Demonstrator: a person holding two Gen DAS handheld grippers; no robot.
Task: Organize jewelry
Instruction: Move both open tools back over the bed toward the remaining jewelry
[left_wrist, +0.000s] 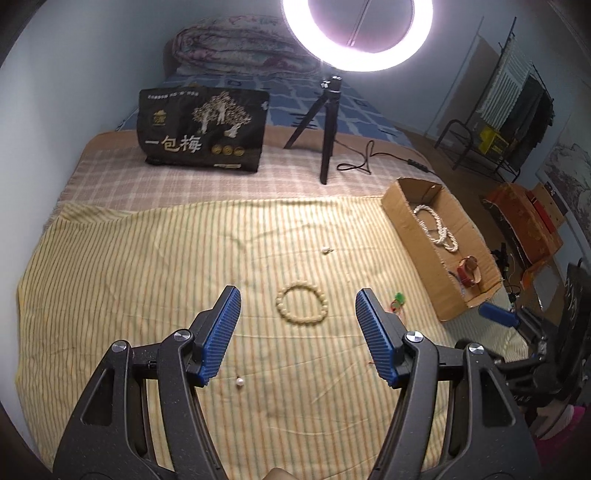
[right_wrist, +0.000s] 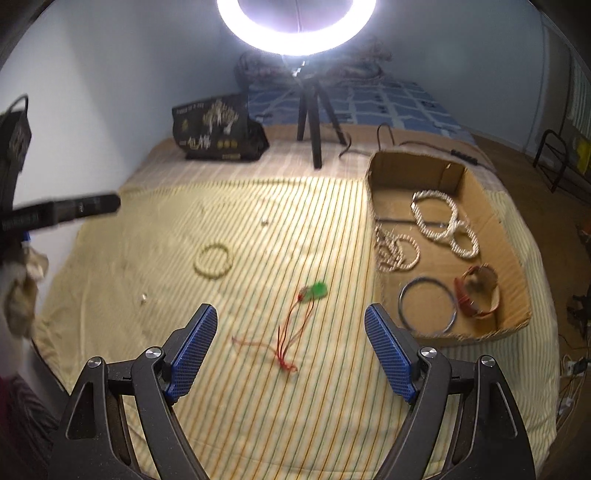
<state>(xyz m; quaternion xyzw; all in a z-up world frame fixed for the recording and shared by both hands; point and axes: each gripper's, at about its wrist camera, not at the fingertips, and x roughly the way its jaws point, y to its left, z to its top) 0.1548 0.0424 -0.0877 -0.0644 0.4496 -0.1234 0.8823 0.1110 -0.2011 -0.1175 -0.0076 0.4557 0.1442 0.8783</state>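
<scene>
My right view smears the green pendant (right_wrist: 314, 290) and beaded bracelet (right_wrist: 213, 261); the ring light (right_wrist: 295, 37) is cut off above

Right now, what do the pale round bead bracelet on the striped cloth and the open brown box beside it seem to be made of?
The pale bead bracelet looks like smooth cream beads, perhaps stone, bone or plastic; their soft sheen leaves that open. The open brown box looks like matt corrugated cardboard, judging by its ragged cut front edge and creased flaps.

Yellow-striped cloth (left_wrist: 147, 258), green pendant (right_wrist: 317, 289), red cord (right_wrist: 291, 332).
</scene>
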